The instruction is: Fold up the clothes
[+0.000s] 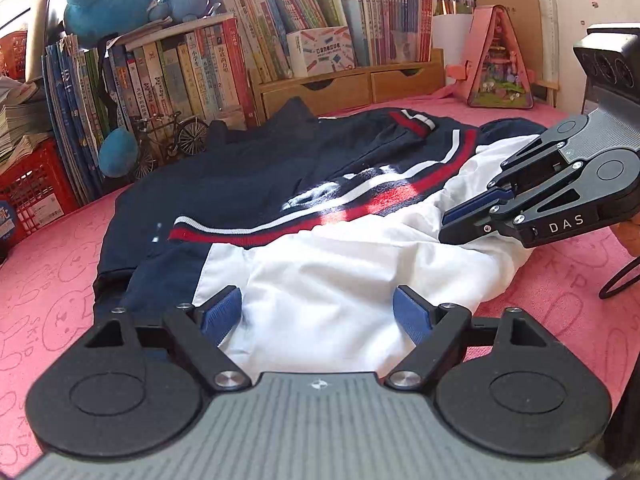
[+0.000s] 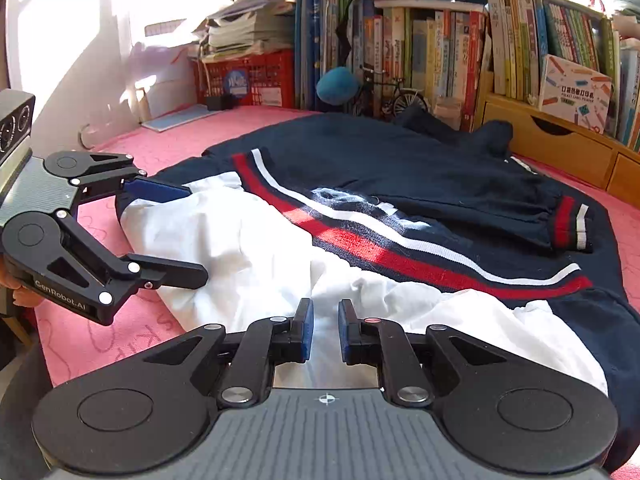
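The left gripper (image 1: 318,314) hangs with jaws wide apart over the near white edge of the jacket (image 1: 320,216). The right gripper (image 2: 324,330) is nearly closed, gripping nothing. The jacket lies on a pink mat (image 1: 60,280), books (image 1: 192,76) beyond.

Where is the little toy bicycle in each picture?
Left wrist view: the small black model bicycle stands at the left, in front of the books, beyond the jacket.
Right wrist view: it stands top centre, again before the books.
Shared landmark: the round blue plush ball just left of it.
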{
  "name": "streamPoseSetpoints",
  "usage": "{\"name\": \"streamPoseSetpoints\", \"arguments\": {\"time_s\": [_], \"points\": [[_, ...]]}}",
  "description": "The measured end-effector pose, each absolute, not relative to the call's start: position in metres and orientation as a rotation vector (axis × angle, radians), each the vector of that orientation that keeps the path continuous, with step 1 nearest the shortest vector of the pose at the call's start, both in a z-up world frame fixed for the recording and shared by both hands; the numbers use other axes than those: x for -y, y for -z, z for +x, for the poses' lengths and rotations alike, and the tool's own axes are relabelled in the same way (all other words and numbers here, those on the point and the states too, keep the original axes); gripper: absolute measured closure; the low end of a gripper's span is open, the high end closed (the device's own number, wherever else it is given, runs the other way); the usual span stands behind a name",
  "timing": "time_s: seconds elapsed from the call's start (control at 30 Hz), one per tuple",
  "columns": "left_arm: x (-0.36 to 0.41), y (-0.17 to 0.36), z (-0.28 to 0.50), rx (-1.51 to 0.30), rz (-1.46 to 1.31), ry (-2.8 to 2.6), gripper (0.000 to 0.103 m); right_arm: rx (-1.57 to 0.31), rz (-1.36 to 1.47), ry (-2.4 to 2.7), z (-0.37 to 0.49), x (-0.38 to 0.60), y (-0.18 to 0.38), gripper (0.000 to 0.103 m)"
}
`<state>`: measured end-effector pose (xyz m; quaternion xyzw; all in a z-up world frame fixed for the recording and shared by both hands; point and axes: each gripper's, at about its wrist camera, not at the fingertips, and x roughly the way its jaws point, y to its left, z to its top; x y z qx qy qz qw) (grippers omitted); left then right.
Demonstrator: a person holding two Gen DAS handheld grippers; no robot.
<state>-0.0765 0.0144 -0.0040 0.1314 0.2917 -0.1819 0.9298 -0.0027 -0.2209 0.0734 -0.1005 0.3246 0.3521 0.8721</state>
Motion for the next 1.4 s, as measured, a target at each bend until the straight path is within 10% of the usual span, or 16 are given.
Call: {"name": "streamPoseSetpoints", "arguments": {"time_s": [0.13,0.27,0.47,0.63,0.77,1.23,1.4], "points": [[-0.044,0.010,-0.074,-0.625,0.210,0.275,0.019,-0.695,-0.042,-0.706,-0.002,0.249,-0.083,0.078],[-0.074,0.014,-0.076,-0.640,0.130,0.248,0.016,-0.591,0.003,-0.579,-0.035,0.314,-0.096,0.044],[-0.074,0.013,-0.077,-0.638,0.134,0.227,0.012,-0.615,-0.299,-0.285,-0.067,0.348,-0.072,0.033],[-0.075,0.013,-0.074,-0.647,0.128,0.214,0.008,-0.590,-0.304,-0.316,-0.050,0.338,-0.054,0.041],[-0.075,0.012,-0.074,-0.646,0.136,0.208,0.005,-0.553,-0.376,-0.272,-0.034,0.331,-0.050,0.081],[-0.076,-0.005,-0.081,-0.639,0.176,0.216,0.009,-0.664,-0.315,-0.066,-0.025,0.421,-0.060,0.087],[-0.080,-0.047,-0.078,-0.549,0.147,0.318,0.004,-0.620,-0.103,-0.231,-0.019,0.422,-0.099,0.037]]}}
